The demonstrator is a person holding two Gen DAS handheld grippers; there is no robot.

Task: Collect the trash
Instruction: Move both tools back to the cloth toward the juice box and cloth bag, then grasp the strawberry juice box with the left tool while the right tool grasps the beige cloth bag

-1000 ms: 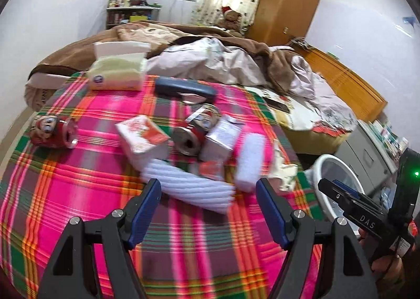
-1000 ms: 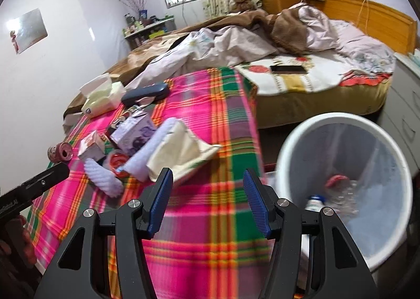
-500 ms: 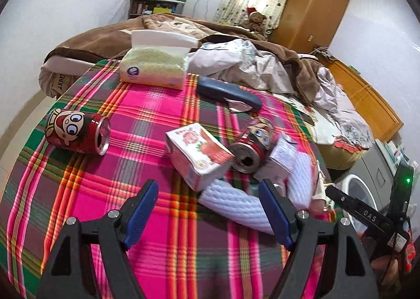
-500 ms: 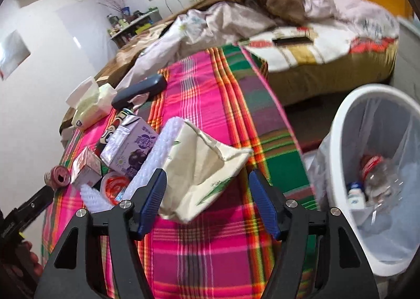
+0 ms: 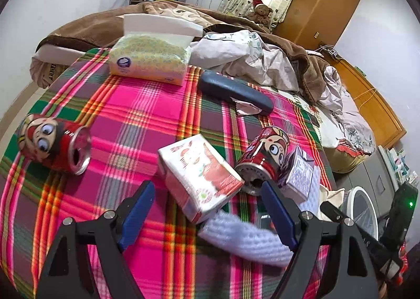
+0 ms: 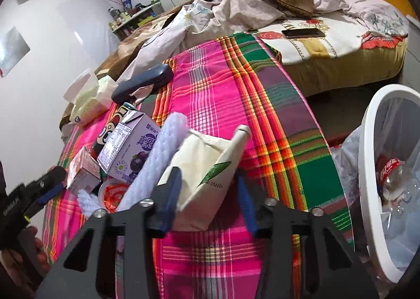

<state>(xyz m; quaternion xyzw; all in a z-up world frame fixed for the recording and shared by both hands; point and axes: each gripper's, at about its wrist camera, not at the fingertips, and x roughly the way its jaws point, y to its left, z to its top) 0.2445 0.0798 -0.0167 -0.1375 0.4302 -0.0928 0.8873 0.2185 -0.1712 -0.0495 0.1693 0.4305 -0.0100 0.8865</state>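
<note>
Trash lies on the plaid blanket (image 5: 136, 104). My left gripper (image 5: 207, 204) hovers low over it with its jaws opening. A red-and-white carton (image 5: 199, 175) and a white foam sleeve (image 5: 244, 238) lie between its blue pads, untouched. One red cartoon can (image 5: 55, 141) lies to the left, another (image 5: 265, 157) beside a purple milk carton (image 5: 299, 175). My right gripper (image 6: 207, 194) is closing on a cream paper bag (image 6: 207, 162). Its pads squeeze the bag's sides and one flap stands up.
A white bin (image 6: 372, 146) with a plastic liner and a bottle inside stands on the floor right of the bed. A tissue pack (image 5: 152, 60) and a dark case (image 5: 236, 91) lie farther back. Rumpled bedding (image 6: 236, 10) and a phone (image 6: 302, 32) are beyond.
The left gripper moved left and lower, over the red-and-white carton, and widened. The right gripper swung from the bin to the cream bag and closed on it, folding it upward.
</note>
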